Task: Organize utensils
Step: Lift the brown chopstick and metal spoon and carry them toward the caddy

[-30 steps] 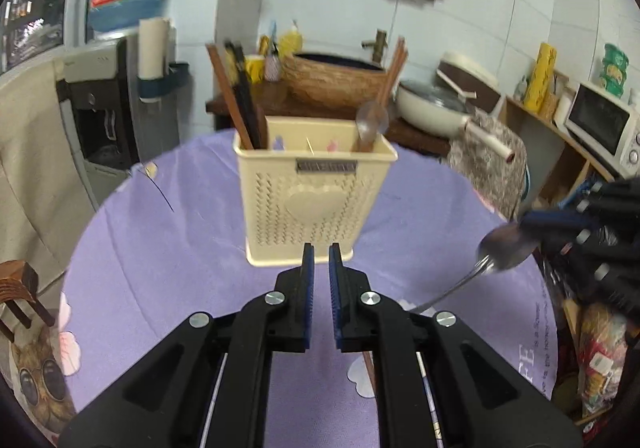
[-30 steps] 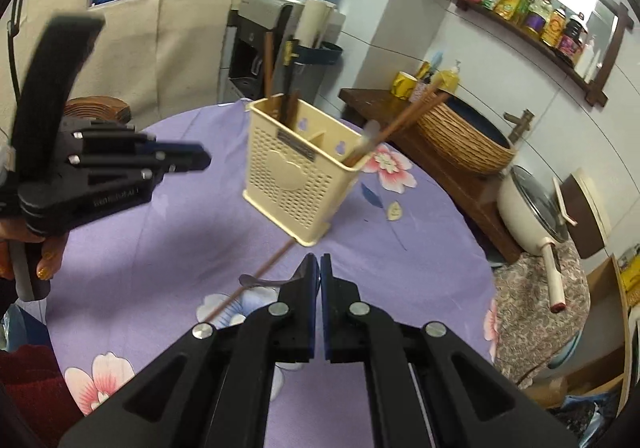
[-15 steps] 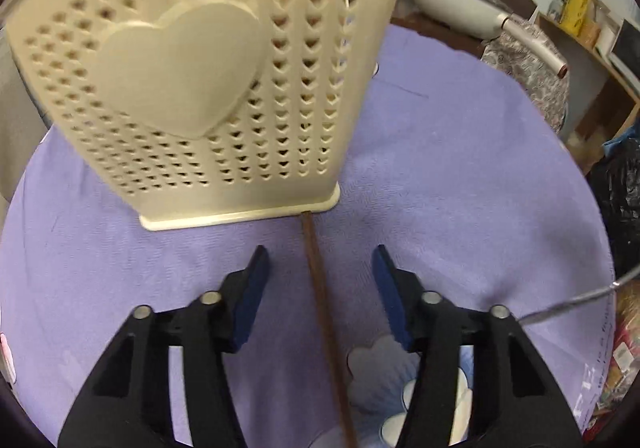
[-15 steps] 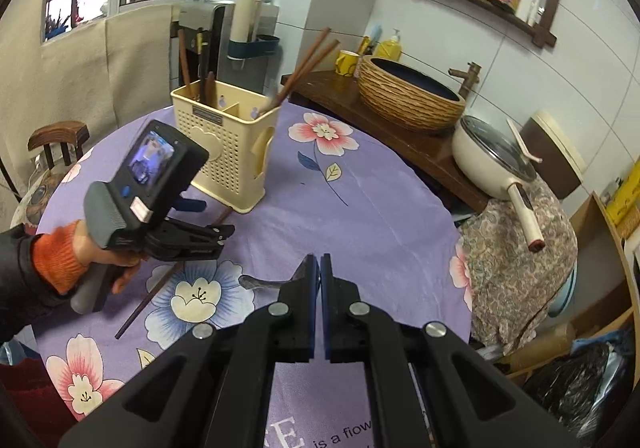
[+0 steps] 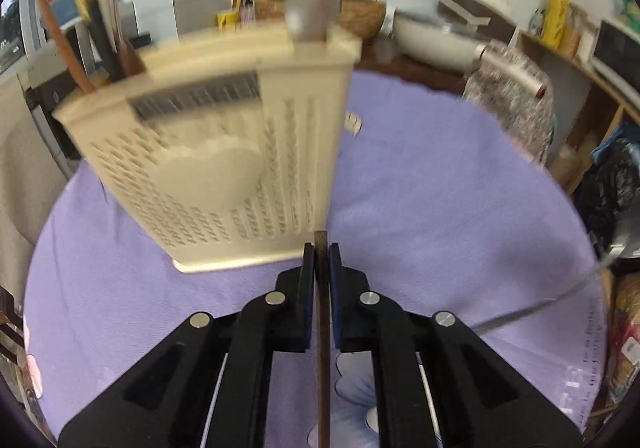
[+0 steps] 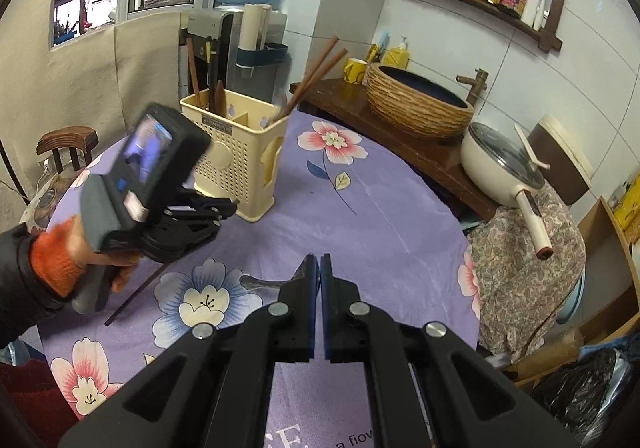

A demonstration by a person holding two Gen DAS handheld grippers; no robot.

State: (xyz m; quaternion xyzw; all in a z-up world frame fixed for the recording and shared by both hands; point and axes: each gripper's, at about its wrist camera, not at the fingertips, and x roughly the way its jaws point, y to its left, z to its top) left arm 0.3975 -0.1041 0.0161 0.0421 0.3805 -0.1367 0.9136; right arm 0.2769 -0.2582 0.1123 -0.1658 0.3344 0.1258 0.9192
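Now, left tongs [image 5: 321,253] just closed on a dark chopstick [image 5: 322,360], right tongs [image 6: 320,264] pinching seemingly a spoon [image 6: 260,283].

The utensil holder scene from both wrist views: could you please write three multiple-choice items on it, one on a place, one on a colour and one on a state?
1. Where does the utensil holder stand?
A. on the purple flowered tablecloth
B. on the wooden shelf
C. on the stool

2. What colour is the utensil holder?
A. blue
B. cream
C. black

3. What is the left gripper doing?
A. standing wide open over a plate
B. closed on a dark chopstick
C. holding a cup

Answers:
1. A: the right wrist view shows its base on the cloth.
2. B: both views show its perforated walls cream.
3. B: in the left wrist view the stick runs between the pads, the jaws having just been closing on it.
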